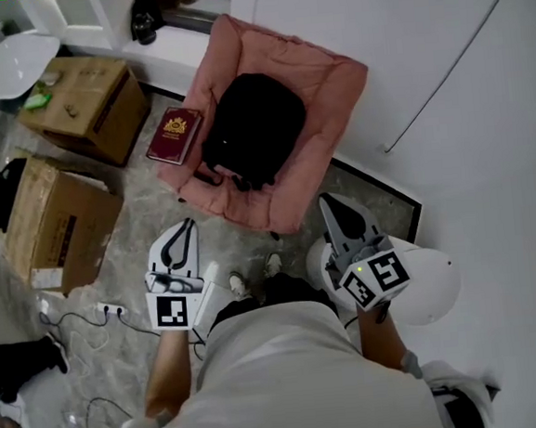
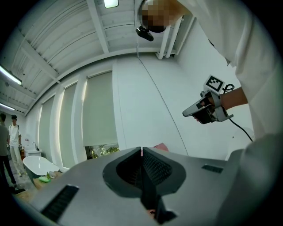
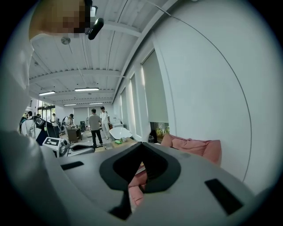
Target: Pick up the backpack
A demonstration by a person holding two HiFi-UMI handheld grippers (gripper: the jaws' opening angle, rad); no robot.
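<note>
Grey stone floor (image 1: pixel 135 183), white wall (image 1: pixel 463 98) alongside. Cardboard box (image 1: pixel 59 222) is noted left of the left tool (image 1: pixel 186 227), which is clenched on nothing. Black backpack (image 1: pixel 253 126) is seen lying on a pink cushion seat (image 1: pixel 331 82), ahead of both tools and well apart from them. Right tool (image 1: pixel 330 203) is likewise clenched, empty. Backpack is judged untouched; approach, grasp and lift are all left.

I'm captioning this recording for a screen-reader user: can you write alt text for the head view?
A black backpack lies on a pink cushion, a red book at the cushion's left edge. Below it, a person holds the left gripper and right gripper, both shut and empty, short of the backpack. Cardboard boxes stand at left.
</note>
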